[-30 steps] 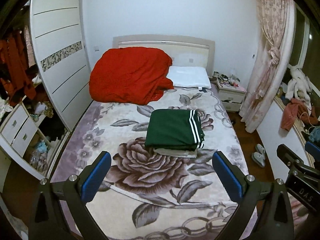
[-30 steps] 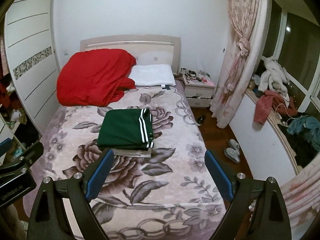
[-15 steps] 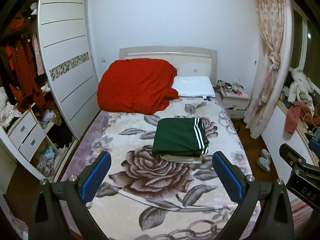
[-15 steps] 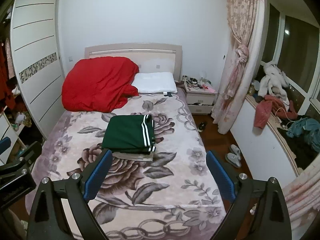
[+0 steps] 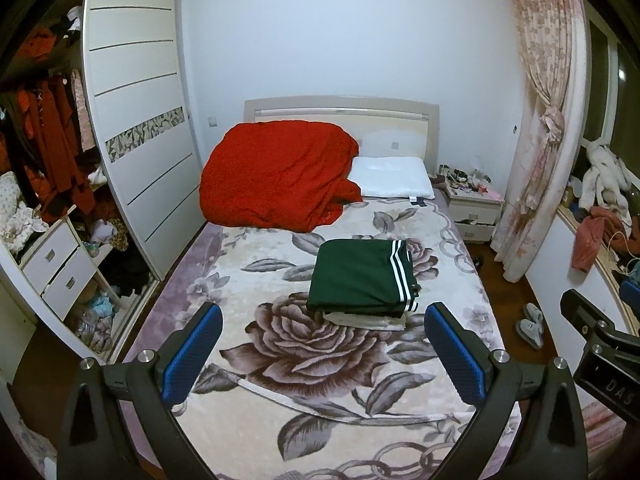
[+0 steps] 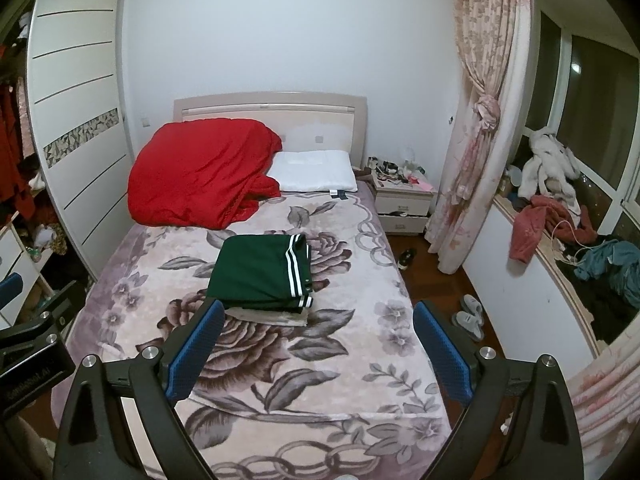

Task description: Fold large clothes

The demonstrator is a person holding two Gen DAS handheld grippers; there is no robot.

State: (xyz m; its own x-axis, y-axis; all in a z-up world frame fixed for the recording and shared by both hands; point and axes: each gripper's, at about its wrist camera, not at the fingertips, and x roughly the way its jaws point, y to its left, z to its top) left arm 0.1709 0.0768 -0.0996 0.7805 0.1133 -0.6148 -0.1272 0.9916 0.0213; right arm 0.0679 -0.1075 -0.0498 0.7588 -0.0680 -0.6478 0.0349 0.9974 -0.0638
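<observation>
A folded dark green garment with white stripes [image 5: 360,276] lies on top of a folded pale garment [image 5: 368,320] in the middle of the bed [image 5: 280,360]. It also shows in the right wrist view [image 6: 260,268]. My left gripper [image 5: 320,344] is open and empty, held back above the foot of the bed. My right gripper [image 6: 318,340] is open and empty, also well short of the pile. Both have blue pads.
A red quilt [image 5: 276,176] and white pillow [image 5: 390,178] lie at the headboard. An open wardrobe [image 5: 132,128] stands left, a nightstand [image 5: 474,208] and curtain [image 5: 540,120] right. Slippers [image 6: 470,316] lie on the floor; clothes [image 6: 552,220] pile on the window ledge.
Both grippers have drawn back and risen from the bed, so the pile looks smaller and farther. The pile has not moved. Both stay open.
</observation>
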